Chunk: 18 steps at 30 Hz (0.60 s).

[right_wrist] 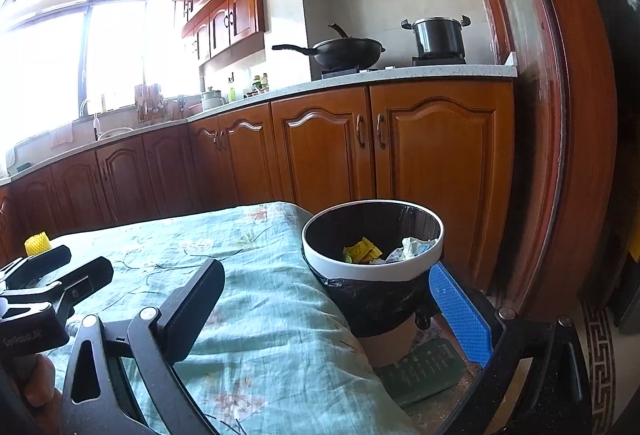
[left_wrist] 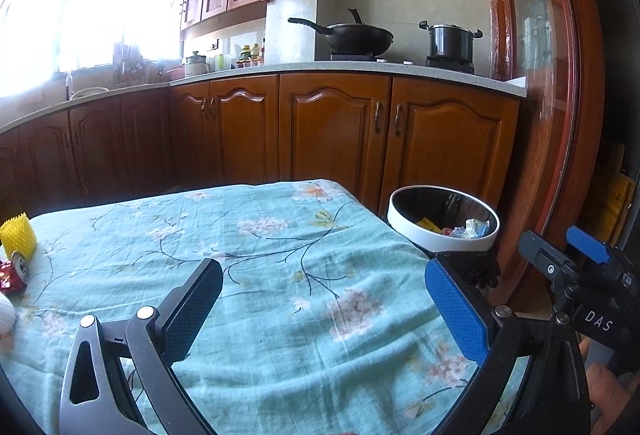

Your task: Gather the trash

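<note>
- The crushed can (left_wrist: pixel 19 267) and yellow foam sleeve (left_wrist: pixel 18 235) lie at the desk's (left_wrist: pixel 280 235) far left edge, well apart from the bin (left_wrist: pixel 442 221).
- Both the left tongs (left_wrist: pixel 324 311) and right tongs (right_wrist: pixel 328 311) gape wide, empty.
- Swing your left tongs over and straddle the can before closing.

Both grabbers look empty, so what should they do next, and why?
Probably swing the open left gripper left toward the crushed red can lying beside the yellow foam net sleeve at the table's left edge. Both grippers hold nothing, that litter sits on the floral blue tablecloth, and the white-rimmed trash bin already holds some wrappers.
</note>
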{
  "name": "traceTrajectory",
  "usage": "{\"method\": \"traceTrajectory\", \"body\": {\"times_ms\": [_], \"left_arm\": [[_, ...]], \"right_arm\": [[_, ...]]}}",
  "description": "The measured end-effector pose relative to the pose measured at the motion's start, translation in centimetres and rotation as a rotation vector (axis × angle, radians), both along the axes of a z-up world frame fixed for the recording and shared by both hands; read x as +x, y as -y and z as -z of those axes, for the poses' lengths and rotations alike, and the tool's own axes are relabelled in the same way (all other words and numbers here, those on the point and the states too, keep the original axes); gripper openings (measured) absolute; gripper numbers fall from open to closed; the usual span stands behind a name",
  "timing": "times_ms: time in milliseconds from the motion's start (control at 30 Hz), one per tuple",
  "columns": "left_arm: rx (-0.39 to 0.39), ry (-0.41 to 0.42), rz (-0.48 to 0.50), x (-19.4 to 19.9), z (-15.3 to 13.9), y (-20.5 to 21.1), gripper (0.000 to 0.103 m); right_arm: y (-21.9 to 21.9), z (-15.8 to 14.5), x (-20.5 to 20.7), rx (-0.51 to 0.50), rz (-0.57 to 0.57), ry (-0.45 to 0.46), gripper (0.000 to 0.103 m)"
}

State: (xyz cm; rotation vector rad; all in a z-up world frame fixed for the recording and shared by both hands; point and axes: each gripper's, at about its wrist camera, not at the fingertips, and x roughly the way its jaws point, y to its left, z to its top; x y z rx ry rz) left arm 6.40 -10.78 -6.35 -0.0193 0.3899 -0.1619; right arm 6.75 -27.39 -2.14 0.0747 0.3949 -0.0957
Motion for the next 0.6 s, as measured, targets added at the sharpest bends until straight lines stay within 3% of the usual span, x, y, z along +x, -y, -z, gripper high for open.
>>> {"method": "traceTrajectory", "body": {"times_ms": [600], "left_arm": [[0.001,0.006,0.010,0.67,0.52,-0.98,0.102]], "right_arm": [[0.02,0.07,0.05,0.010,-0.010,-0.006,0.103]]}}
